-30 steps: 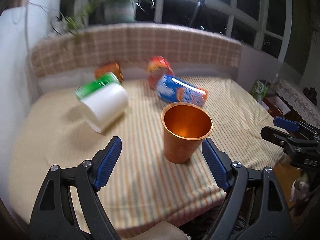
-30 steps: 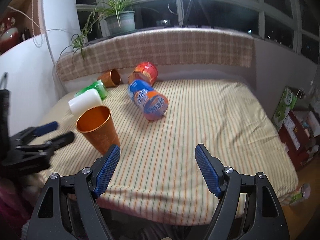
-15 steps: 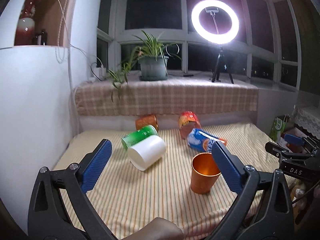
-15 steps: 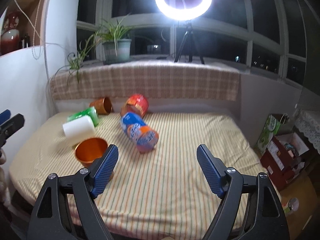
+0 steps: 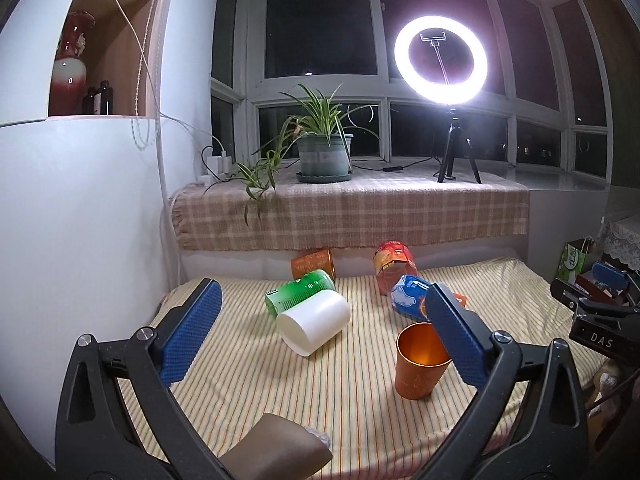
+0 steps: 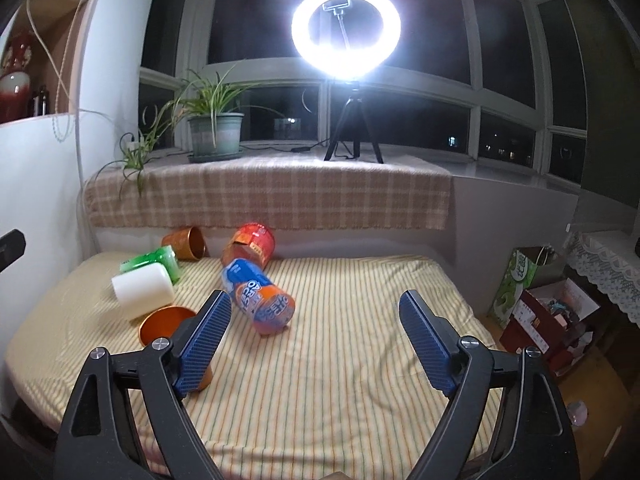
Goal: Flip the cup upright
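Note:
An orange metal cup (image 5: 418, 364) stands upright, mouth up, on the striped cloth; my left gripper's right finger partly covers its rim. It also shows in the right wrist view (image 6: 164, 322), behind that gripper's left finger. My left gripper (image 5: 320, 332) is open and empty, held back above the near edge. My right gripper (image 6: 316, 340) is open and empty, and shows at the right edge of the left wrist view (image 5: 596, 312). A white cup (image 5: 314, 326) lies on its side left of the orange cup.
A green can (image 5: 300, 290), a second orange cup (image 5: 312, 262), a red tub (image 5: 394, 264) and a blue-orange tub (image 6: 258, 298) lie on their sides at the back. A plant pot (image 5: 324, 156) and ring light (image 5: 440, 60) stand on the sill. Boxes (image 6: 544, 320) sit at right.
Both grippers have pulled back and up from the table, so the view widened. The orange cup stays upright where it was.

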Demonstrator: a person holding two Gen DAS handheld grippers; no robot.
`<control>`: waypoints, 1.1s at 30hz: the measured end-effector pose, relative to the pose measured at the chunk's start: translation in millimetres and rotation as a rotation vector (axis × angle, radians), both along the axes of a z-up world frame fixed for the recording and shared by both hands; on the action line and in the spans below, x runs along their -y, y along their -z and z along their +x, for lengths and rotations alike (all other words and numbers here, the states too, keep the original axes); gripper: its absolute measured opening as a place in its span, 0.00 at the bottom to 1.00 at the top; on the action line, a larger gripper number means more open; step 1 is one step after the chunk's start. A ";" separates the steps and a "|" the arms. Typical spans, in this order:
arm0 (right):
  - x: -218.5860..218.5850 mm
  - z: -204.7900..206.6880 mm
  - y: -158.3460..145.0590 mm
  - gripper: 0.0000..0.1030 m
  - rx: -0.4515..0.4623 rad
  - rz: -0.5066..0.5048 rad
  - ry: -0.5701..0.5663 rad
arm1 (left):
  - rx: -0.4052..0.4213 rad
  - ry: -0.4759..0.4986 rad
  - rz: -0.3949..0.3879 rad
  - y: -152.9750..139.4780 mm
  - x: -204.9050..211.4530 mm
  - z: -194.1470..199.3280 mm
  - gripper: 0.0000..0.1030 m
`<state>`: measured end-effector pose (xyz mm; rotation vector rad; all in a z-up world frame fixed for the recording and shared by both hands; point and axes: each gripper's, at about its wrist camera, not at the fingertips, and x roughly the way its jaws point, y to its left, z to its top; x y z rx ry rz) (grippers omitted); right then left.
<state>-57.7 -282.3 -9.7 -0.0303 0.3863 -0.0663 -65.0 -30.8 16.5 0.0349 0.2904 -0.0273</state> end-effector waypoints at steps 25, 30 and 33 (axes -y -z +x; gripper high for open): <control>-0.5 3.3 1.3 0.84 -0.007 -0.008 0.000 | -0.011 -0.018 -0.010 -1.3 -4.6 3.7 1.00; -2.0 7.9 2.7 0.84 -0.015 -0.010 -0.005 | -0.010 -0.018 -0.009 -1.6 -5.0 4.2 1.00; -3.0 9.3 3.5 0.84 -0.020 -0.013 -0.009 | -0.012 -0.017 -0.010 -1.0 -5.6 4.7 1.00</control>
